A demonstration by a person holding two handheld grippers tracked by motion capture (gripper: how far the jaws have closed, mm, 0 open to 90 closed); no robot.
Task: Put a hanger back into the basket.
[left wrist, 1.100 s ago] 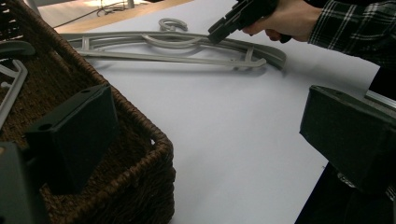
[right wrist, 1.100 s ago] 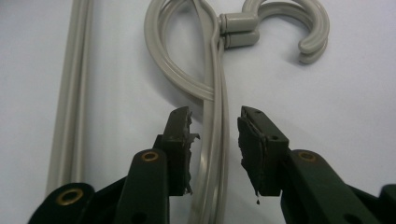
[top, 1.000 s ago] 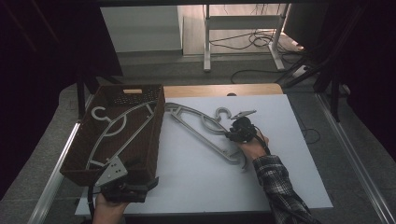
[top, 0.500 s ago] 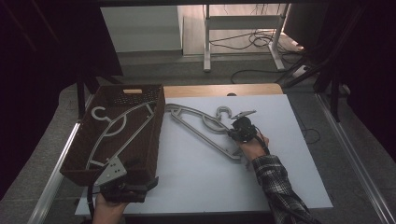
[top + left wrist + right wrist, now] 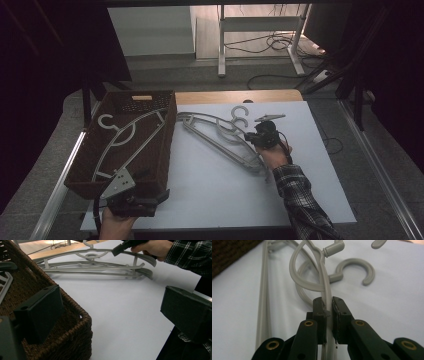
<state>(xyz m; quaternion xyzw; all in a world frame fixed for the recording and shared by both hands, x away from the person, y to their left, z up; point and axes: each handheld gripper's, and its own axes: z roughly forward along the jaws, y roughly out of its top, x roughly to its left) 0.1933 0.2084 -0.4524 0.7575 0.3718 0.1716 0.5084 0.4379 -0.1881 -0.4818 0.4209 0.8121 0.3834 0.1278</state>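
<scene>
The right gripper (image 5: 327,312) is pinching the thin arm of a grey plastic coat hanger (image 5: 220,134) on the white table sheet (image 5: 210,185), jaws nearly closed. Risk: the second grey hanger (image 5: 263,297) underneath is tangling and lifting too. The long axis is running diagonally, hook (image 5: 239,111) pointing away. The left gripper (image 5: 142,202) is waiting open by the brown wicker basket (image 5: 82,172).

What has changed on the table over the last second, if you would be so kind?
The right gripper has just closed its jaws on the upper grey hanger on the white sheet and has begun lifting that arm of it. The left gripper, the basket and the hanger inside it stayed put.
</scene>
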